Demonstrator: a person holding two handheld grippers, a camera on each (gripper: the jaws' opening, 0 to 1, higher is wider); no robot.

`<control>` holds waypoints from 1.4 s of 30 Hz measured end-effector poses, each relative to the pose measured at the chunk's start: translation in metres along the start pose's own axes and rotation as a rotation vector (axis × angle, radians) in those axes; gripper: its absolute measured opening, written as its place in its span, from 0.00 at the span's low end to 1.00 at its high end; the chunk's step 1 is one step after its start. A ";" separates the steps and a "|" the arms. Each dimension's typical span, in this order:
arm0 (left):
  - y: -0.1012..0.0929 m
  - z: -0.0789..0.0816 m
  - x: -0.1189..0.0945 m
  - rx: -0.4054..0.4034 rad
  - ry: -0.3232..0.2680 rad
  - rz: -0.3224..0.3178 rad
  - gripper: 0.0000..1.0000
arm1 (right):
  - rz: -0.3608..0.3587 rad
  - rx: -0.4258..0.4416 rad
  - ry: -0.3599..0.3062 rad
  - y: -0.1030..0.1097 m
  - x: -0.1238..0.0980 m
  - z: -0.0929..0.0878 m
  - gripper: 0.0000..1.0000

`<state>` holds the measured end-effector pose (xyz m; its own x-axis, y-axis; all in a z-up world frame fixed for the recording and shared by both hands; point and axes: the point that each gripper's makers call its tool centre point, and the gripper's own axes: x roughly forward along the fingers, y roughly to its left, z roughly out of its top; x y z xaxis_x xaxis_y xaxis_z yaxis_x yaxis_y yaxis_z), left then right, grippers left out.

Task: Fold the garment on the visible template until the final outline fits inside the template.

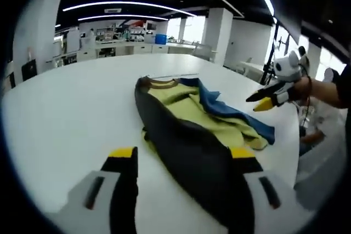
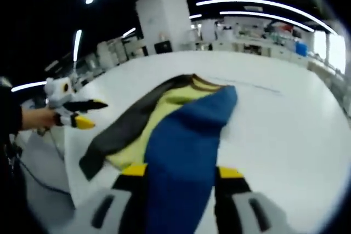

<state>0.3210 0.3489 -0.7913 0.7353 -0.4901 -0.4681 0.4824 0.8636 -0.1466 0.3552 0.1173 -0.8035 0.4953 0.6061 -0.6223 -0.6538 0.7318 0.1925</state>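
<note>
Garment [image 1: 192, 130] lying rumpled on white table [image 1: 71, 97]. Left gripper [image 1: 184, 160] and right gripper [image 2: 181, 176] both jaws apart, straddling garment's near edges.

Each gripper is built with two black jaws tipped in yellow, mounted on pale grey bases marked with dark slots. On the left gripper [image 1: 183, 160] the yellow bands are seen just behind the fingertips; the same is seen on the right gripper [image 2: 178, 176]. A white body sits behind the fingers of each. A dark sleeve [image 2: 8, 116] is worn.
</note>
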 end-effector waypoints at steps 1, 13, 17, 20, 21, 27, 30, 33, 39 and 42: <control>-0.001 -0.003 -0.001 -0.004 0.003 0.002 0.59 | -0.003 0.009 0.000 0.000 0.000 -0.002 0.42; -0.022 -0.035 -0.009 0.000 0.079 0.005 0.46 | -0.102 0.015 0.070 0.003 -0.008 -0.039 0.39; -0.019 -0.042 -0.009 -0.007 0.100 0.011 0.40 | -0.178 -0.011 0.090 -0.005 -0.007 -0.046 0.39; -0.019 -0.047 -0.010 -0.003 0.115 0.019 0.38 | -0.204 -0.037 0.109 -0.005 -0.007 -0.052 0.37; -0.019 -0.047 -0.010 0.004 0.116 0.020 0.38 | -0.207 -0.030 0.111 -0.006 -0.007 -0.053 0.37; -0.018 -0.056 -0.011 0.007 0.141 0.022 0.32 | -0.239 0.006 0.143 -0.007 -0.008 -0.064 0.30; -0.017 -0.058 -0.011 0.003 0.143 0.019 0.31 | -0.276 0.020 0.140 -0.012 -0.010 -0.064 0.27; -0.017 -0.060 -0.009 -0.009 0.148 0.016 0.28 | -0.298 0.029 0.137 -0.011 -0.010 -0.064 0.27; -0.018 -0.063 -0.006 0.042 0.156 0.018 0.24 | -0.341 0.064 0.105 -0.015 -0.011 -0.063 0.22; -0.018 -0.063 -0.005 0.045 0.159 0.016 0.22 | -0.346 0.076 0.109 -0.015 -0.012 -0.064 0.11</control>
<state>0.2782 0.3430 -0.8413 0.6599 -0.4485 -0.6028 0.4948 0.8632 -0.1006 0.3226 0.0790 -0.8472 0.6126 0.2853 -0.7371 -0.4120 0.9111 0.0102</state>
